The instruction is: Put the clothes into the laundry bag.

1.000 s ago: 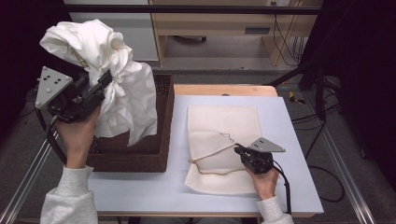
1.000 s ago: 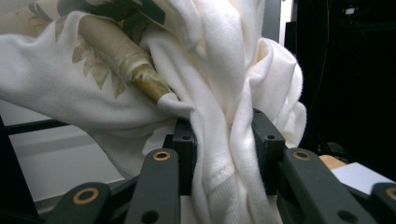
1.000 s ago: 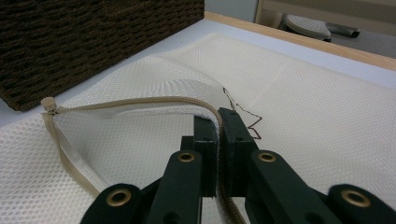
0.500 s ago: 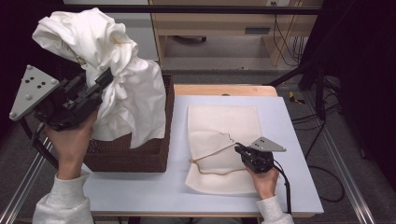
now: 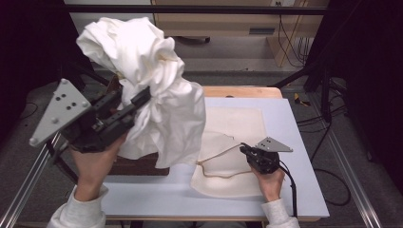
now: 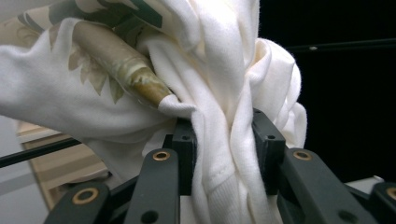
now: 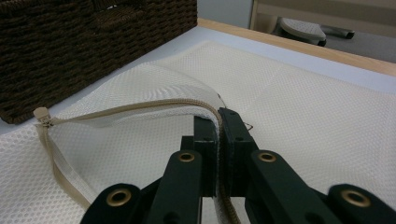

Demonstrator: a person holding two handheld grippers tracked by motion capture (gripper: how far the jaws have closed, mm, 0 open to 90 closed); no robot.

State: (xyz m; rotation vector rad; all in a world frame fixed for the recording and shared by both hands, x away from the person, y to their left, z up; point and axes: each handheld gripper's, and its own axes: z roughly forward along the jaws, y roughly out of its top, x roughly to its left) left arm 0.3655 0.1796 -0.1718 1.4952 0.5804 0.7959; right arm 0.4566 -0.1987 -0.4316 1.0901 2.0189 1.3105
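High view: left tool (image 5: 138, 102) clamps a bunched white garment (image 5: 157, 90), lifted clear above the wicker basket (image 5: 142, 166) at left. Right tool (image 5: 246, 151), closed on the mesh laundry bag's (image 5: 237, 128) zipper edge (image 7: 140, 106), props its mouth open on the worktop (image 5: 290, 142), likely to receive the garment.

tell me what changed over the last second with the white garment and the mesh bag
The left gripper, clamped on the bunched white garment, has carried it up and toward the mesh laundry bag, so the cloth now hangs partly over the bag's near edge and hides most of the wicker basket. Nothing was taken or let go. The right gripper kept still, shut on the bag's zipper edge, holding the opening up.
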